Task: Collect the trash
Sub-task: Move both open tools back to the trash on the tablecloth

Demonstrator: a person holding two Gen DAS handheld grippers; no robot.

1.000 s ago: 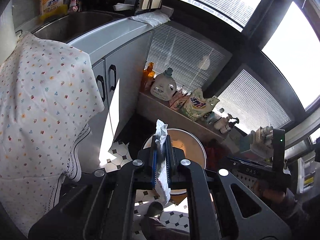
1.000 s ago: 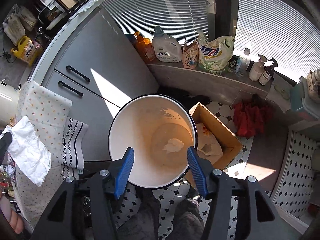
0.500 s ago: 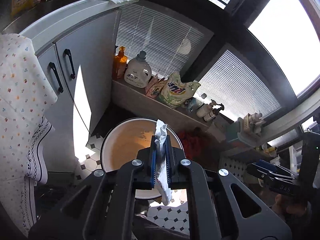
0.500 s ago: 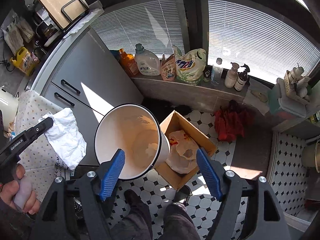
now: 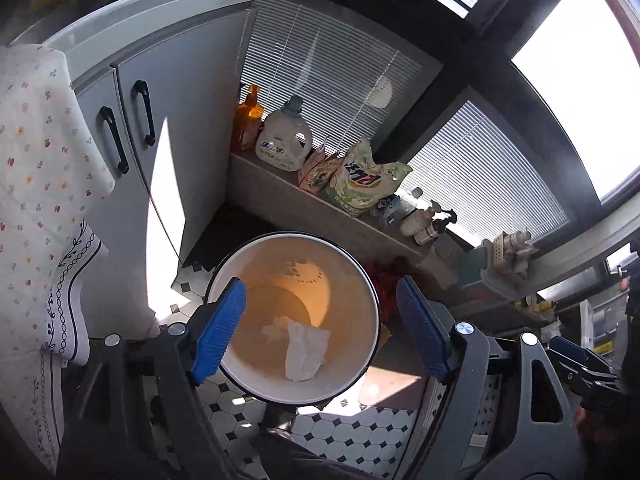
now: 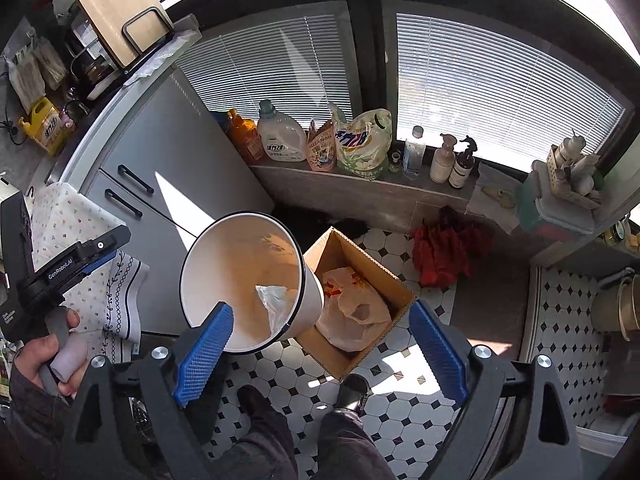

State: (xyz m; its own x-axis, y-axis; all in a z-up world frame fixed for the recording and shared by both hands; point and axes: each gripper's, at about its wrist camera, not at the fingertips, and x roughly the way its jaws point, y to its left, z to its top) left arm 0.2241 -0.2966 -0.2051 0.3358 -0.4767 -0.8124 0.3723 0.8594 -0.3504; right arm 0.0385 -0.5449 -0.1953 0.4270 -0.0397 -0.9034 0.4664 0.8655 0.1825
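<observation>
Two grippers, both with blue fingers spread wide, nothing pinched. Left gripper [image 5: 320, 330] directly above white bin [image 5: 362, 276], bin mouth framed between the fingers. Crumpled white tissue [image 5: 304, 350] lying loose inside bin on the near side of its bottom, touching a smaller white scrap [image 5: 274, 327] just left of it. Right gripper [image 6: 322, 354] over tiled floor [image 6: 404, 246], bin [image 6: 192, 276] ahead-left, cardboard box [image 6: 320, 248] with plastic bag [image 6: 354, 310] just right of bin, touching it. Left gripper body [image 6: 86, 256] seen at far left edge, held by hand [image 6: 44, 354]. Detergent jug [image 5: 285, 142], orange bottle [image 5: 247, 122], refill pouch [image 5: 362, 182] on far window ledge. Floral cloth [image 5: 36, 168] hanging at left beside grey cabinet [image 5: 180, 120].
</observation>
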